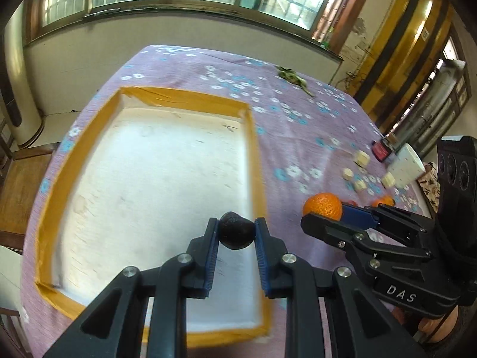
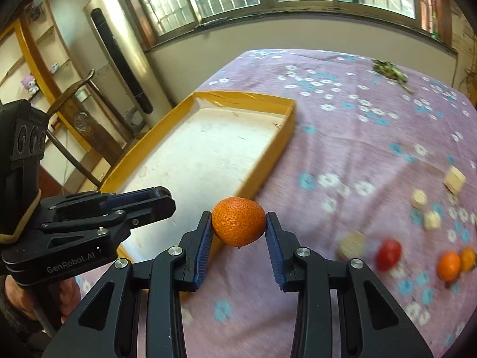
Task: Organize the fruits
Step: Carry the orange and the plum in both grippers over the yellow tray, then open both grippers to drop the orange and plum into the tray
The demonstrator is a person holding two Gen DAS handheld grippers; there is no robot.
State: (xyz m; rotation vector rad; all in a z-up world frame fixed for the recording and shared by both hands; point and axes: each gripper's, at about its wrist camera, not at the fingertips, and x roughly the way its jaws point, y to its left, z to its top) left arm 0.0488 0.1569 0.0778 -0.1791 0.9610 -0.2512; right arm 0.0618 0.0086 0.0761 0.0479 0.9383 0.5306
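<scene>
Left tongs (image 1: 236, 232) clamped on a dark round fruit (image 1: 237, 234), held above the white tray (image 1: 179, 95). Right tongs (image 2: 238, 225) gripping an orange (image 2: 238, 224), over the tabletop (image 2: 357, 137) just beside the tray's edge.

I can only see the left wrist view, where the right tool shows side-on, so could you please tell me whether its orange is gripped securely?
Observer: Yes. In the right wrist view both pads of the right tool press the orange, one on each side.
Operator: Thank you. Which fruits are left on the cloth?
Observer: A red fruit and two small oranges lie close together on the cloth, beside the wooden blocks.
</scene>
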